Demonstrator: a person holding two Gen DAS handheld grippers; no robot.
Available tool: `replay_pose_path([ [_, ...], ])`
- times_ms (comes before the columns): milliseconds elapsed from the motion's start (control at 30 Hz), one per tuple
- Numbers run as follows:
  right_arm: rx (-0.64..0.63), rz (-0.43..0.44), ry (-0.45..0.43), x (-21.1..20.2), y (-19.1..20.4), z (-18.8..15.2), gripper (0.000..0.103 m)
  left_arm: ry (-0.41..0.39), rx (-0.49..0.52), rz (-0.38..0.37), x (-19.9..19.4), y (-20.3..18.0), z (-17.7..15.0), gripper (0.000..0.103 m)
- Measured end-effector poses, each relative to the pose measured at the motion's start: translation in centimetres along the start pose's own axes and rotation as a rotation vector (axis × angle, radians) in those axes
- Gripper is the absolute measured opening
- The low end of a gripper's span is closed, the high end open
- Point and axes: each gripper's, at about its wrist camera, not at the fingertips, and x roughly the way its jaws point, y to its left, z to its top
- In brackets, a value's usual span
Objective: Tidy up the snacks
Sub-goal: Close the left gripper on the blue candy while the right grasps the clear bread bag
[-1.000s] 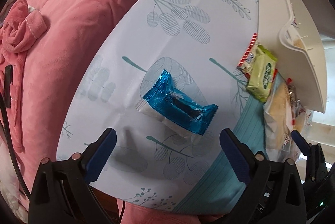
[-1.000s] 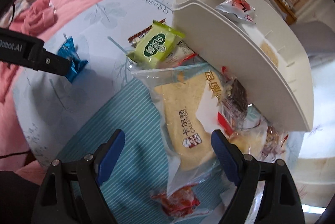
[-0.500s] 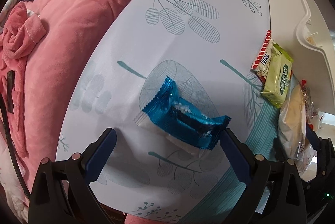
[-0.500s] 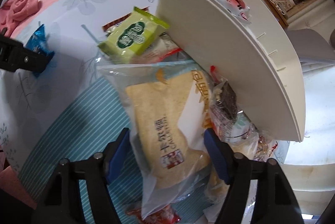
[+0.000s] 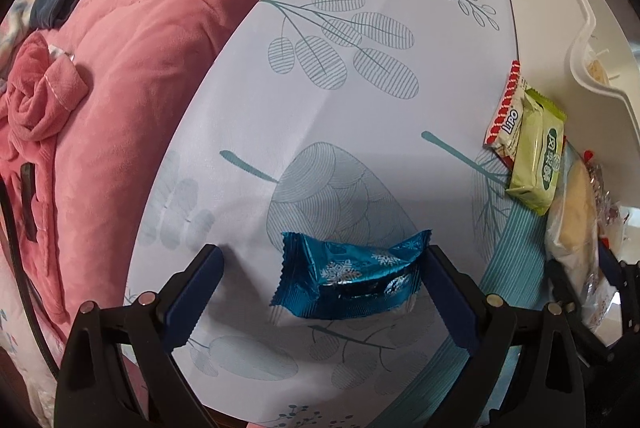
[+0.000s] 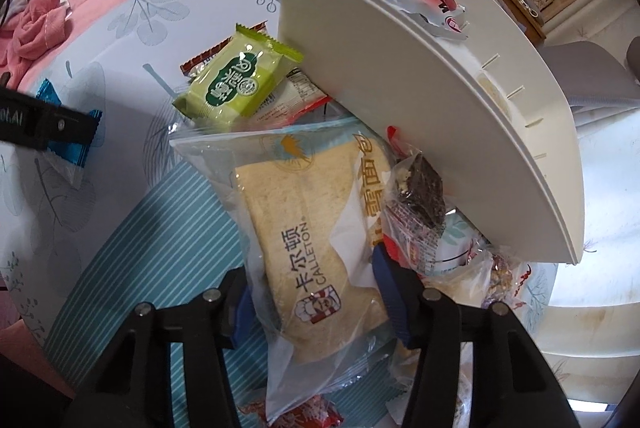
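On the bench (image 5: pixel 360 100), draped in a pale cloth with leaf prints, the blue foil snack (image 5: pixel 352 280) lies between the fingers of the left gripper (image 5: pixel 320 292). That gripper points straight down and its jaws are wide but closing; the right-hand pad touches the wrapper's crimped end, while the left-hand pad stands clear of it, so nothing is pinched yet. Off to the right, the right gripper (image 6: pixel 316 292) leans steeply down over the clear bag of bread (image 6: pixel 316 228), its jaws closing with the bag between them; both pads look to be against the plastic, though I cannot tell how firmly they press. The bag's far end lies under the edge of the white organizer tray (image 6: pixel 400 76), which tilts up above a heap of small wrapped snacks. A green packet (image 6: pixel 240 84) rests just beyond the bag, on top of a red-and-white packet (image 5: pixel 506 108), both close against the tray's wall. Inside the tray sits a red-and-white pouch (image 6: pixel 432 4). A pink quilt (image 5: pixel 140 48) covers the bed beside the bench.
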Motion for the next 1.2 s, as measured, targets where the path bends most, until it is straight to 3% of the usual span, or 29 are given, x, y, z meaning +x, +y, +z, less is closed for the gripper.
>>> replay_pose_path([
  [167, 0.044, -0.004, -0.006, -0.7, -0.5, 0.4, 0.039, -0.031, 0.011, 0.053, -0.6, 0.6, -0.2, 0.071],
  [300, 0.088, 0.017, -0.003, -1.2, -1.2, 0.9, 0.036, -0.043, -0.007, 0.061, -0.9, 1.3, -0.4, 0.060],
  [367, 0.114, 0.037, 0.004, -1.4, -1.6, 1.1, 0.034, -0.056, -0.013, 0.060, -1.1, 1.5, -0.4, 0.042],
  [767, 0.252, 0.201, 0.041, -2.8, -2.8, 0.5, 0.031, -0.054, -0.004, 0.051, -1.2, 1.4, -0.8, 0.034],
  [1200, 0.472, 0.451, 0.100, -3.8, -5.9, -1.1, 0.028, 0.006, 0.003, 0.006, -1.6, -0.4, -2.4, 0.030],
])
